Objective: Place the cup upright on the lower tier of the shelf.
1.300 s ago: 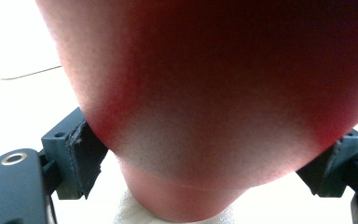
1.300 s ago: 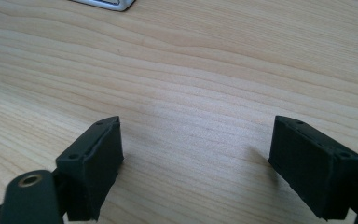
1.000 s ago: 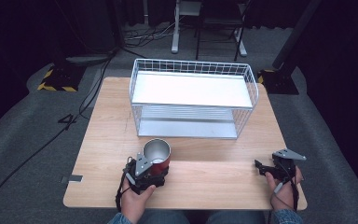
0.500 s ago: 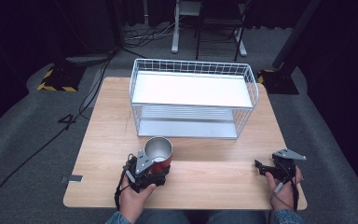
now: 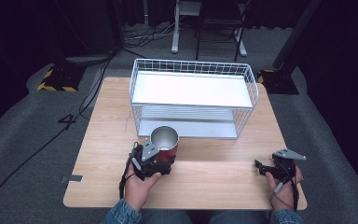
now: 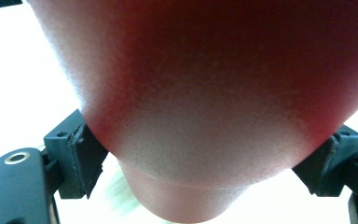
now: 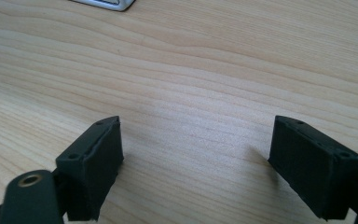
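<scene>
A red cup [image 5: 165,143] with a shiny metal inside stands upright near the front left of the wooden table [image 5: 214,172]. My left gripper [image 5: 154,158] is shut on it from the near side. In the left gripper view the red cup wall [image 6: 205,93] sits between both black pads [image 6: 81,158], which press on its lower part. My right gripper [image 5: 265,168] rests at the front right of the table, open. Between its two fingers [image 7: 95,163] lies bare wood, in the right gripper view.
A white wire rack [image 5: 193,100] with an upper shelf and a lower shelf stands at the back middle of the table, just behind the cup. Its base corner [image 7: 105,3] shows in the right gripper view. Dark floor, cables and chair legs surround the table.
The cup in my left gripper has shifted slightly toward the rack. The right gripper has stayed still.
</scene>
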Available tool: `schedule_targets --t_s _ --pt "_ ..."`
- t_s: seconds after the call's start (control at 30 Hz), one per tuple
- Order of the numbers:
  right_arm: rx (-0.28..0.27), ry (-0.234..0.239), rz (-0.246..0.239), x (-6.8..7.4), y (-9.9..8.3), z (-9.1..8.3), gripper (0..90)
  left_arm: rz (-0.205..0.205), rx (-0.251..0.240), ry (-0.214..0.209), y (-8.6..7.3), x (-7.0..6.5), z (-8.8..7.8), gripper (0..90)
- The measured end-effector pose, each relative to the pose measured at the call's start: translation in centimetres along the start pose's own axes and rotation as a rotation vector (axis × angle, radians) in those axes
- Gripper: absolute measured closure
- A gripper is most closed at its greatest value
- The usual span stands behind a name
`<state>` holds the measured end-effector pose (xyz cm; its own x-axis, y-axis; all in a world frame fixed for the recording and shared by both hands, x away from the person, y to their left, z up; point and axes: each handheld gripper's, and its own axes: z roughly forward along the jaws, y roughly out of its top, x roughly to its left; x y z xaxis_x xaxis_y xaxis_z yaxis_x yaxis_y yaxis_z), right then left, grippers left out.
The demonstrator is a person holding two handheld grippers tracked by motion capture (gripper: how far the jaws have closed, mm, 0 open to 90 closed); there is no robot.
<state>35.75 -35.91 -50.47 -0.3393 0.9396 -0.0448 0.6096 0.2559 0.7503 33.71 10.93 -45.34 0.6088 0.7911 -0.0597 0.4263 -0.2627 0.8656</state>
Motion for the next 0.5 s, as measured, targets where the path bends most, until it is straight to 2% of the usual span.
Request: schedule_targets --t_s 0.4,0.5 --pt "0.0 0.0 0.0 0.0 0.0 0.0 17.4 0.004 0.02 -0.007 1.6 0.5 3.0 16.0" --pt "0.0 -0.001 0.0 0.0 0.0 0.0 17.4 -0.006 0.022 -0.014 1.8 0.5 3.5 16.0"
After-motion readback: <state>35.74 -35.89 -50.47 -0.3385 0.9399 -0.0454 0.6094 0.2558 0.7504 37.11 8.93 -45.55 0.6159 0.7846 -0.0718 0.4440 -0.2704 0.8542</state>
